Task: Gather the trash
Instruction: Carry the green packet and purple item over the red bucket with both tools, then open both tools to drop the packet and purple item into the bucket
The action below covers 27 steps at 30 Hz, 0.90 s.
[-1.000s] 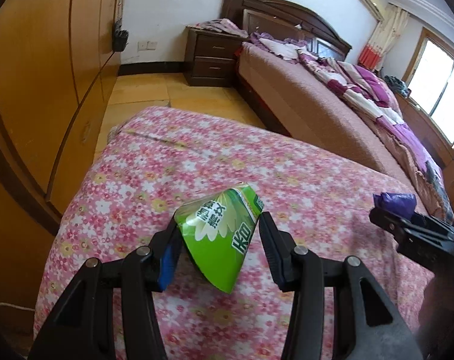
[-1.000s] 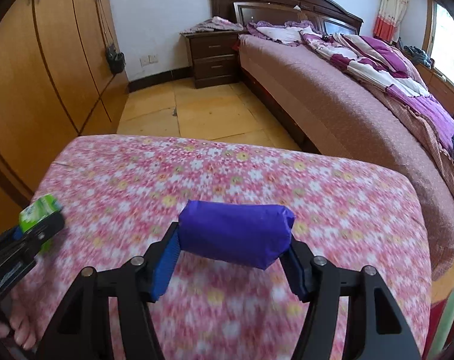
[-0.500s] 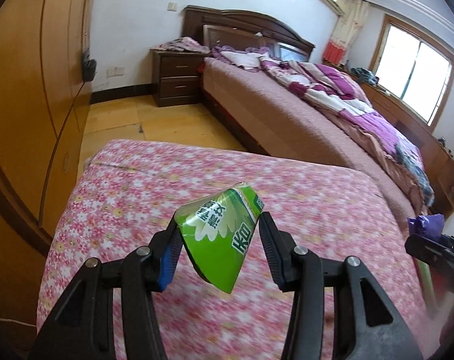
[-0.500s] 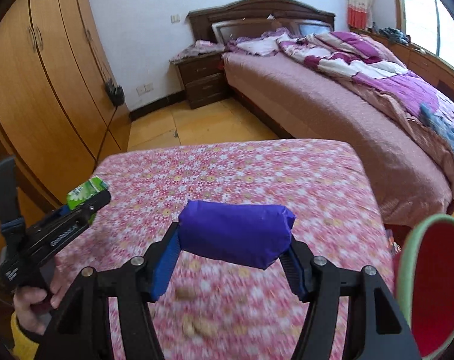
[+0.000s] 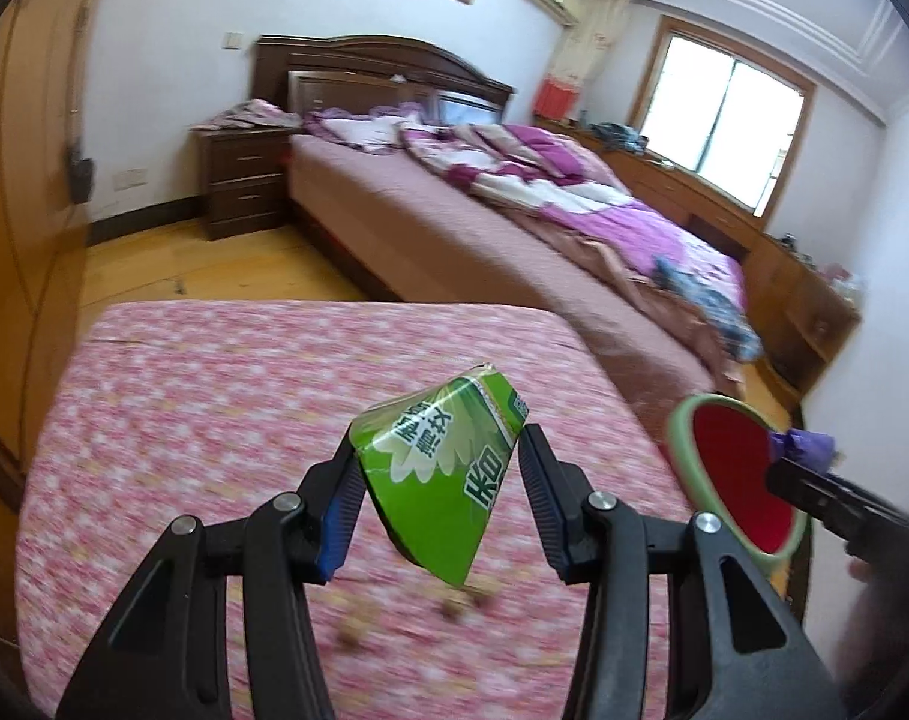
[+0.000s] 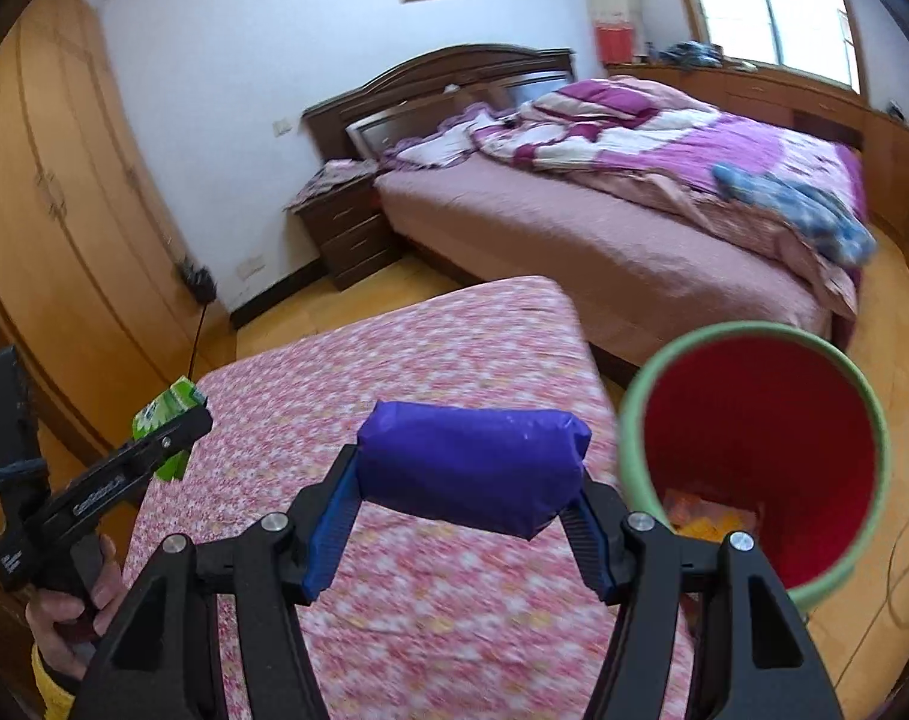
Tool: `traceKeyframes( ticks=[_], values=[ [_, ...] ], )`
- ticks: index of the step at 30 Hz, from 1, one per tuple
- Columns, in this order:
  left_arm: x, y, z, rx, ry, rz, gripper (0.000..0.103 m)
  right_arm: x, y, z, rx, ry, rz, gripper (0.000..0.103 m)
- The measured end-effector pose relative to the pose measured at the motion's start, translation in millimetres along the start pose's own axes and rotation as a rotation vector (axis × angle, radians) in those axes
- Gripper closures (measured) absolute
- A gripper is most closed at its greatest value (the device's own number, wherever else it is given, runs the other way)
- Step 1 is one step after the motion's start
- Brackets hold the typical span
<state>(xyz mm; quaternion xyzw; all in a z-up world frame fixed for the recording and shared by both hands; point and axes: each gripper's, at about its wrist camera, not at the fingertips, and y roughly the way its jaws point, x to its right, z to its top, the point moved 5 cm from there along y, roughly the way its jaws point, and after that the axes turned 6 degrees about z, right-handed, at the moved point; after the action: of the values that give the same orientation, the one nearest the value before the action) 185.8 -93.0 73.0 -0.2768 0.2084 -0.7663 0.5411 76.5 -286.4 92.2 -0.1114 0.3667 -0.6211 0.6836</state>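
My left gripper [image 5: 436, 480] is shut on a crumpled green carton [image 5: 439, 471] and holds it above the pink floral mattress [image 5: 214, 408]. My right gripper [image 6: 472, 480] is shut on a purple wrapped packet [image 6: 472, 465], just left of the green-rimmed red bin [image 6: 760, 432], which has some trash at its bottom. The bin [image 5: 736, 468] also shows in the left wrist view, with the right gripper [image 5: 814, 468] at its rim. The left gripper [image 6: 172, 426] with the carton shows at the left of the right wrist view.
Small brown crumbs [image 5: 454, 609] lie on the mattress near its front. A large bed [image 6: 604, 228] with a purple quilt stands beyond, a dark nightstand [image 5: 244, 180] by its head. Wooden wardrobes [image 6: 52, 192] line the left. The bin stands on the wood floor [image 6: 898, 312].
Both grippers have swung to the right with their loads. The bin has come into the left wrist view and fully into the right wrist view, close beside the purple packet.
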Motion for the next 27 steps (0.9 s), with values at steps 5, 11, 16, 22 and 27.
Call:
traceKeyframes(
  ticks=[5,11,16,22,27],
  values=[
    [49,-3,-10,-0.029,0.032,-0.074,0.052,50,-32,-12,0.058,0.087,-0.038,0.038],
    [105,13,-25,-0.084,0.091,-0.116,0.053,100,-59,-32,0.114,0.145,-0.112,0.038],
    [151,32,-40,-0.131,0.148,-0.156,0.052,137,-72,-45,0.141,0.204,-0.141,0.038],
    [198,53,-55,-0.165,0.213,-0.220,0.052,169,-81,-51,0.178,0.250,-0.166,0.037],
    [227,78,-58,-0.190,0.279,-0.230,0.052,184,-74,-53,0.178,0.246,-0.186,0.037]
  ],
)
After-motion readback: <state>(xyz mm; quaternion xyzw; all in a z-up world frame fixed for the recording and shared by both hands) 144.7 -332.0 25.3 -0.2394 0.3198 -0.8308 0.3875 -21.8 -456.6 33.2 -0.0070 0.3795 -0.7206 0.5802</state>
